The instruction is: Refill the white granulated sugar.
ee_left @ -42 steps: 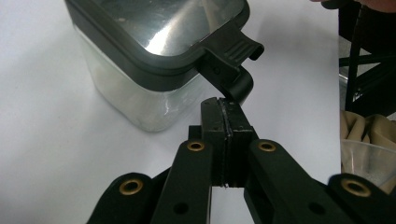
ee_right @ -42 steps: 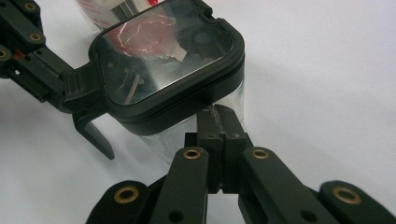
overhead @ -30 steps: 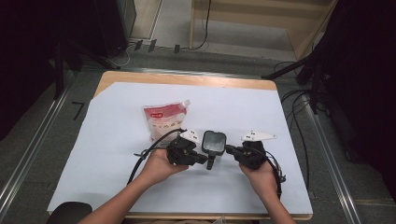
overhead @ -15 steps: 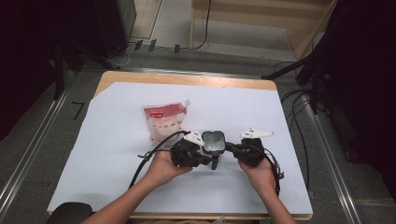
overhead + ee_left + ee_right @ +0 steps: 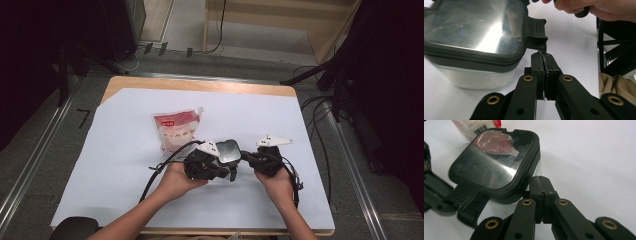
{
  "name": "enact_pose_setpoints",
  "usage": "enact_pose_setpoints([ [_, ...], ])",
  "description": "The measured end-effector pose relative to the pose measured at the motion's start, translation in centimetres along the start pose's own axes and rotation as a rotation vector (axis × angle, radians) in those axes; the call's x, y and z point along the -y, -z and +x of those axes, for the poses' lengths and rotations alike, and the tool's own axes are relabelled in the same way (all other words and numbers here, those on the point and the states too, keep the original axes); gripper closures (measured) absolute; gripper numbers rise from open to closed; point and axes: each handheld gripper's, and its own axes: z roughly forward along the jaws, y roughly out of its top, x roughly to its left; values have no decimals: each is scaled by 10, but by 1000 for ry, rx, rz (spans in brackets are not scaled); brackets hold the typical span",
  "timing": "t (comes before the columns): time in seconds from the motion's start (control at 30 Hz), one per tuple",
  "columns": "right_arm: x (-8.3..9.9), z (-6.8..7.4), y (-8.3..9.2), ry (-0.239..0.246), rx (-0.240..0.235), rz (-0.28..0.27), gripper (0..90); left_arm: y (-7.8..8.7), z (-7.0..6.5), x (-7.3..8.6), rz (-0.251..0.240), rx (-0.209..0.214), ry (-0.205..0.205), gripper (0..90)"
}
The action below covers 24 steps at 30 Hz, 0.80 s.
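Low in the middle of the high view, a small clear box with a black-rimmed lid sits on the white sheet, flanked closely by the two grippers. The left gripper has its jaws clenched, and in the left gripper view its tips meet right under the black latch that sticks out from the lid's edge at upper centre; whether a sliver of that tab is pinched between the pads cannot be told. The right gripper is also closed tight with nothing seen between its jaws; in the right gripper view its tips rest against the box's near corner, while another latch hangs open at lower left. A red-and-white pouch lies just beyond the box, toward the upper left, untouched. The step in hand looks like undoing the lid's clasps, with the right gripper bracing the box. The next move probably calls for the left tips to lever the tab upward and outward while the box is kept from sliding on the sheet, since it is light and smooth-sided
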Motion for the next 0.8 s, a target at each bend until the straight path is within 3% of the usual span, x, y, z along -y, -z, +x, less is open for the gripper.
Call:
enact_pose_setpoints([
  [0.27, 2, 10, 24, 14, -11, -24, 900, 22, 2, 1, 13, -1, -36, 845],
  [0.4, 6, 16, 34, 13, -14, -29, 900, 32, 1, 2, 26, -3, -59, 767],
  [0.53, 8, 25, 46, 4, -17, -44, 900, 41, 5, 4, 11, -14, -45, 649],
  [0.8, 16, 42, 38, 47, -48, -7, 900, 50, 16, 8, 16, -27, -37, 533],
])
